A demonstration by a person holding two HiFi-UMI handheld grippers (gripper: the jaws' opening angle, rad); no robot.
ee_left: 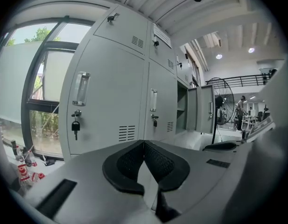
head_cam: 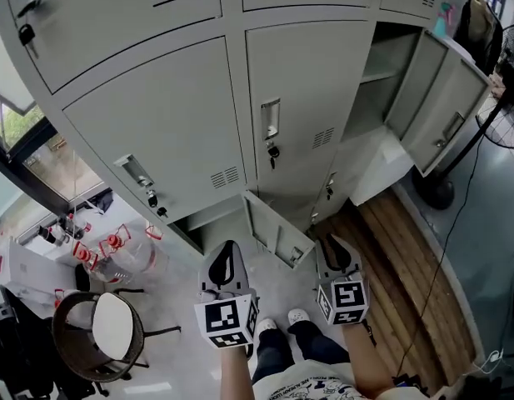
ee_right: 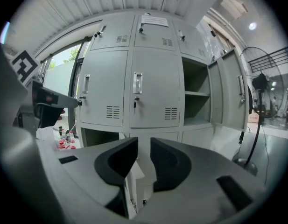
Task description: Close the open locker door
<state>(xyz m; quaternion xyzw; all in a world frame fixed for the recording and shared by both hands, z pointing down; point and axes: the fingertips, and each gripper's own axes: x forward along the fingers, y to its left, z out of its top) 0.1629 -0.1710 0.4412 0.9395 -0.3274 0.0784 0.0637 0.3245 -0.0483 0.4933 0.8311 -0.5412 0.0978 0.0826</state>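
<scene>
Shoving the low locker door (head_cam: 277, 233) with your right gripper (head_cam: 333, 245), jaws spread, may snag it; left gripper (head_cam: 229, 249) jaws pressed together.

The lockers (head_cam: 157, 123) are pale grey, and so is the low open locker door (head_cam: 277, 233). The left gripper (head_cam: 229, 248) has black fingers (ee_left: 127, 164) with a tiny criss-cross pattern. Its cube (head_cam: 227, 319) shows black and white squares. The floor planks (head_cam: 398, 248) are brown. Small things (head_cam: 98, 252) look red, maybe with white.

The low open locker door (head_cam: 275, 232) juts ahead; floor (head_cam: 286, 287) beside it free.
</scene>
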